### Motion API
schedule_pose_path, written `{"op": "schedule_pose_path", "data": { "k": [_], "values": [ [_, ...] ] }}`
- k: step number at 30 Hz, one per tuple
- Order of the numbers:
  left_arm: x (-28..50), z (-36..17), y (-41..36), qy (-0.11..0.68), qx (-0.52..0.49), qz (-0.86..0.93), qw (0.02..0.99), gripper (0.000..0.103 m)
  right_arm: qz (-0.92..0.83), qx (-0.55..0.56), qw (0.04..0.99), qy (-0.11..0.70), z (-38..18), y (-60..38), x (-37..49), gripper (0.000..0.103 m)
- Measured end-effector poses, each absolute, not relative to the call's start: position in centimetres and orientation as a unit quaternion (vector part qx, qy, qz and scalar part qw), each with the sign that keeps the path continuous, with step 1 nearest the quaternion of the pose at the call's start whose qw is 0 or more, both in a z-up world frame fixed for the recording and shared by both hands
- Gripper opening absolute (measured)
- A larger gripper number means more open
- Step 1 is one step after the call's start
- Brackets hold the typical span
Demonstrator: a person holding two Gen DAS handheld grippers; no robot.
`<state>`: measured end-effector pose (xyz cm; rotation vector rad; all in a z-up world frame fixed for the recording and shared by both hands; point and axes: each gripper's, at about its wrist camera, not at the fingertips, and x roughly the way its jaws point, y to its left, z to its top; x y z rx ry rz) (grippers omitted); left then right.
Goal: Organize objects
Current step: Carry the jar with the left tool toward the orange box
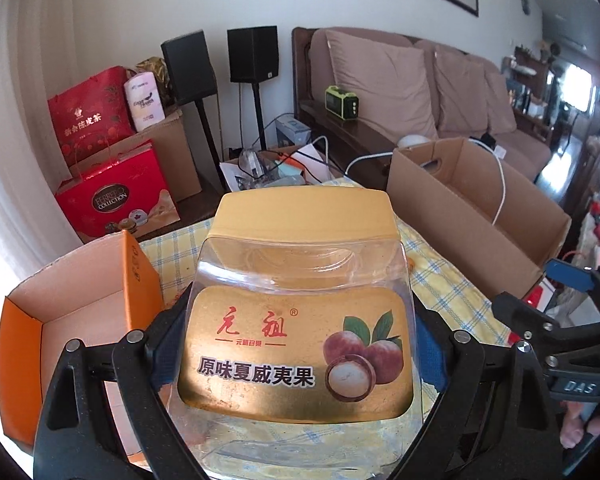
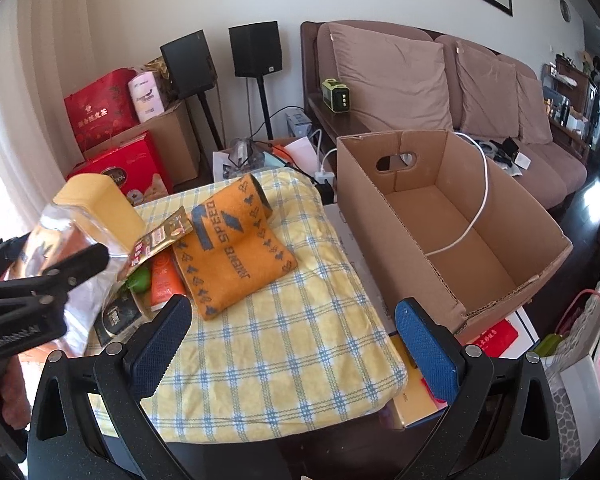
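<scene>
A clear plastic nut jar [image 1: 300, 360] with a yellow lid and a gold label hangs tilted above the yellow checked cloth [image 2: 284, 344]. My left gripper [image 1: 300, 320] is shut on the jar's sides, its jaws standing wide. The right wrist view has the jar [image 2: 100, 208] at far left. A folded orange towel [image 2: 232, 248] lies on the cloth beside a snack packet [image 2: 160, 240], an orange tube [image 2: 166, 280] and a dark pouch [image 2: 118, 314]. Over the cloth's near edge my right gripper [image 2: 292, 312] is open, with nothing between its blue pads [image 2: 424, 344].
A large open cardboard box [image 2: 364, 216] stands to the right of the cloth, a white cable [image 2: 480, 200] draped into it. An open orange box [image 1: 140, 280] sits at the left. Red gift boxes, speakers on stands and a sofa lie beyond.
</scene>
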<state>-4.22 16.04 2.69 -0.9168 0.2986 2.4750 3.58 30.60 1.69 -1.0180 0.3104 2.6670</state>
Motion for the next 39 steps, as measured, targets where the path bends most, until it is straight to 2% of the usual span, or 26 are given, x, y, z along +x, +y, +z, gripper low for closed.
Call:
{"op": "schedule_pose_path", "data": {
  "k": [13,27,39],
  "values": [
    [-2.4,7.4,5.0,0.048,-0.298,0.938,0.169,0.091,0.928,-0.359,0.067,0.077,1.6,26.5,0.3,0.103],
    [-1.2,5.3,-2.3,-0.004,-0.316,0.941,0.12,0.091,0.923,-0.379,-0.033,0.067,-0.3,20.3,-4.4,0.1],
    [-0.8,3.7,-3.9,-0.008,-0.325,0.94,0.101,0.091,0.898,-0.428,-0.095,-0.031,-5.9,15.5,-7.3,0.1]
  ]
}}
